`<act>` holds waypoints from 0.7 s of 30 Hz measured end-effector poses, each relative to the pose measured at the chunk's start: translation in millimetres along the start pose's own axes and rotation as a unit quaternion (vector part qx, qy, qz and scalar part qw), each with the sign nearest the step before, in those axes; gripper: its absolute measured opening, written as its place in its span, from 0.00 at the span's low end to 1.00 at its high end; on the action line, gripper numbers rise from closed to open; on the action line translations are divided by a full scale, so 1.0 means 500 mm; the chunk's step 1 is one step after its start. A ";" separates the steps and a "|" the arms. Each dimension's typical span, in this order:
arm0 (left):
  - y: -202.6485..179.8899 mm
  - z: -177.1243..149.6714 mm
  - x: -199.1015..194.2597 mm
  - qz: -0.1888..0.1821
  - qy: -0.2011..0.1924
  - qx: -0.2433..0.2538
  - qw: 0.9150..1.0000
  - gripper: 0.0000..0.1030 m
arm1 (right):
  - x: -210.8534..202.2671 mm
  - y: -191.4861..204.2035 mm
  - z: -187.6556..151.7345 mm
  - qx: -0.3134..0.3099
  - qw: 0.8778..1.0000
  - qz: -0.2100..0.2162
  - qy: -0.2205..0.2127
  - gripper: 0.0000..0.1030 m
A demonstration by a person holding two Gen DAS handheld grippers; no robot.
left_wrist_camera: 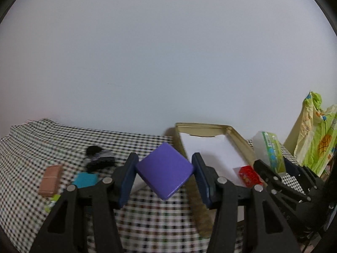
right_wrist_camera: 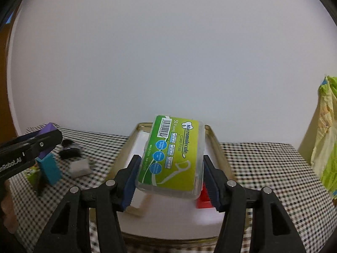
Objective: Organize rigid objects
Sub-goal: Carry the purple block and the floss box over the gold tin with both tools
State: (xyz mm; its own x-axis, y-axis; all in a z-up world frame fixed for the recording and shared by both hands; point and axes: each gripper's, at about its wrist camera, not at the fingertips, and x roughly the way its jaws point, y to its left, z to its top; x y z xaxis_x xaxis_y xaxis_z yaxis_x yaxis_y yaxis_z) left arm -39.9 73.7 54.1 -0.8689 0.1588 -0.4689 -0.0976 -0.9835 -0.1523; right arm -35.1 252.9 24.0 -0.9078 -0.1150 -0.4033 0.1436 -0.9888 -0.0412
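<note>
Purple block (left_wrist_camera: 164,171) pinched by the left gripper (left_wrist_camera: 164,179), floss box (right_wrist_camera: 172,156) clamped in the right gripper (right_wrist_camera: 169,177): lower both squarely into the tin (right_wrist_camera: 217,147).

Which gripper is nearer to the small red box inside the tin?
Right. The right gripper, holding the floss box, hovers just above the red box. The left gripper holds the purple block outside the tin.

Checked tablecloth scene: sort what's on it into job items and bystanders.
Job in hand:
- purple box, clamped in left gripper
- floss-pick box, clamped in right gripper
- gold tin, open
- red box, inside the tin

Lying about:
- teal block
- black-and-white fluffy item
- printed bag
</note>
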 end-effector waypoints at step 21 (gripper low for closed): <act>-0.135 -0.029 0.116 -0.022 0.036 0.054 0.998 0.51 | 0.060 -0.124 -0.012 0.030 0.998 -0.040 0.041 0.58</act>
State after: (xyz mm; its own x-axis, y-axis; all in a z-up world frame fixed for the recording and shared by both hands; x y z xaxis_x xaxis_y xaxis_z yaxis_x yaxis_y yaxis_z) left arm -76.5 150.6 24.6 -0.8262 0.2049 -0.5248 -0.1908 -0.9782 -0.0817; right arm -68.7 311.4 8.9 -0.8799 -0.0291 -0.4742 0.0452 -0.9987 -0.0226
